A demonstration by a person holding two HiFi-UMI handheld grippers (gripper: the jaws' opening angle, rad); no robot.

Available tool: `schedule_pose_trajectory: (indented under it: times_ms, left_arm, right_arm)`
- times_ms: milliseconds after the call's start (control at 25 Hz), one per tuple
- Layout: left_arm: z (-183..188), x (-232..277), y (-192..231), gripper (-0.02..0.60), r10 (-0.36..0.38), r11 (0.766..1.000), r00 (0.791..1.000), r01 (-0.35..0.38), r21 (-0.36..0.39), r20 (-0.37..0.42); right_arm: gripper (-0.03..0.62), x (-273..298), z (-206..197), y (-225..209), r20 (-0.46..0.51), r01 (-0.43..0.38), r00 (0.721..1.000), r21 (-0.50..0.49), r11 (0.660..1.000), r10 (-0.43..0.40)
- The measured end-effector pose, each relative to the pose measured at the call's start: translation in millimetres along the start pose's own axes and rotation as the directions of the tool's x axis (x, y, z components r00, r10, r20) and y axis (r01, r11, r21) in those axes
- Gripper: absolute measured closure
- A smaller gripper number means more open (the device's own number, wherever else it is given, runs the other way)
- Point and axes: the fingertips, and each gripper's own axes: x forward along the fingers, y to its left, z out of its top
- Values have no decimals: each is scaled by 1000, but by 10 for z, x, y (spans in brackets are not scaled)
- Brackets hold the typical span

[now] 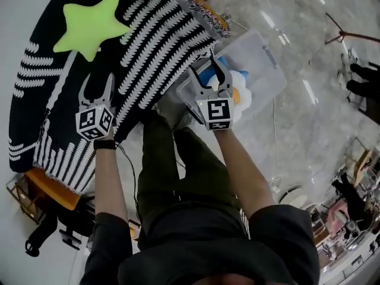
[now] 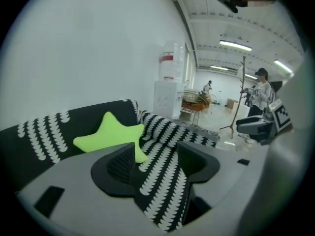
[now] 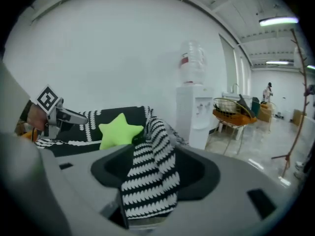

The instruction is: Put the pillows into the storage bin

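Note:
A lime-green star pillow (image 1: 89, 22) lies on a sofa draped in a black-and-white patterned blanket (image 1: 160, 34). It also shows in the left gripper view (image 2: 110, 134) and in the right gripper view (image 3: 119, 128). A clear storage bin (image 1: 264, 61) stands on the floor by the sofa's end, with a blue pillow (image 1: 207, 76) and a white and orange one (image 1: 240, 92) inside. My left gripper (image 1: 97, 89) hovers open over the blanket, below the star, its jaws (image 2: 156, 163) empty. My right gripper (image 1: 208, 75) is open above the bin's near corner and the sofa arm, holding nothing (image 3: 150, 168).
A water dispenser (image 3: 194, 107) stands against the white wall beyond the sofa, with an orange wire chair (image 3: 236, 112) next to it. A person (image 2: 261, 95) stands far off by a coat stand. An orange cushioned frame (image 1: 50, 189) sits at the sofa's near left corner.

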Motion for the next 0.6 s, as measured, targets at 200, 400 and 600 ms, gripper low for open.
schedule_pose_trajectory:
  times_ms: [200,400,600]
  left_arm:
    - [-339,-184,580,305,98,990,995,-98,-97,-9]
    - [-429,-146,1119,268,138,977,990,-139,-162,-21]
    - [-302,169,1478,219,126,968,991,-131,-212,-35]
  right_arm:
    - [345,438,22,710,-36,-137,990,-47,990,135]
    - [345,714,47,1192,-81,-208,976,-70,976,202]
    - [344,996,264,1199,-91,-215,974,-80,973,208]
